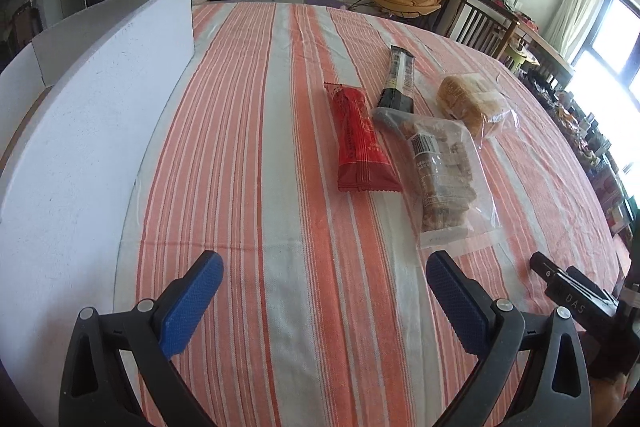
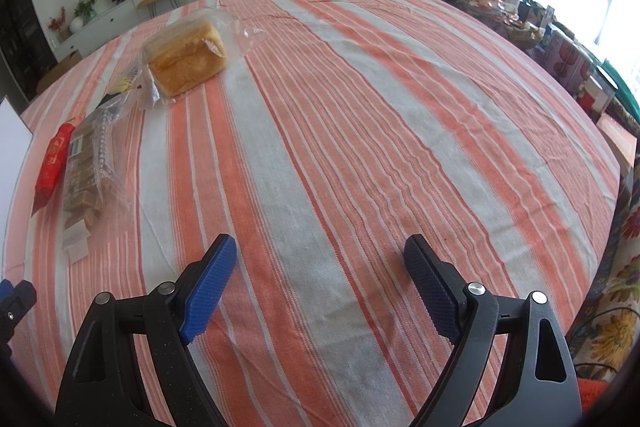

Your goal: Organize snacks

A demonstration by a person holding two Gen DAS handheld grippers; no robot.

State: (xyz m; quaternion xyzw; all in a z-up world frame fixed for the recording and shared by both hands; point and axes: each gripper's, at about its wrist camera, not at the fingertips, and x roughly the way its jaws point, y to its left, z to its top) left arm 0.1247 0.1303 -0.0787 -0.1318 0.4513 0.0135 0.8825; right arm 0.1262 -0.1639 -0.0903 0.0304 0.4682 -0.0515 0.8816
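Blue-padded fingers of the left gripper (image 1: 324,295) stand wide apart with nothing between them, hovering above bare striped tablecloth (image 1: 280,187) at the near edge of the table. Likewise the right gripper (image 2: 320,287) is spread fully and holds nothing, poised over empty cloth well apart from any snack. Four snacks lie clustered ahead and to the right of the left gripper: a red wrapped bar (image 1: 360,143), a clear bag of brown biscuit pieces (image 1: 440,175) just beside it, a long black packet (image 1: 398,79) beyond them, its near end touching the bag's far end, and a bagged bread loaf (image 1: 472,99) farthest right. A white foam board box (image 1: 92,115) stands along the left side of the table, probably the place the snacks go. No snack appears to have been taken up yet, so the task seems to be at its very start, in the approach step. Next, I judge, a gripper must travel forward to one packet; the red bar and biscuit bag lie nearest the left one. Thin flat wrappers call for a low pinch across the narrow width.
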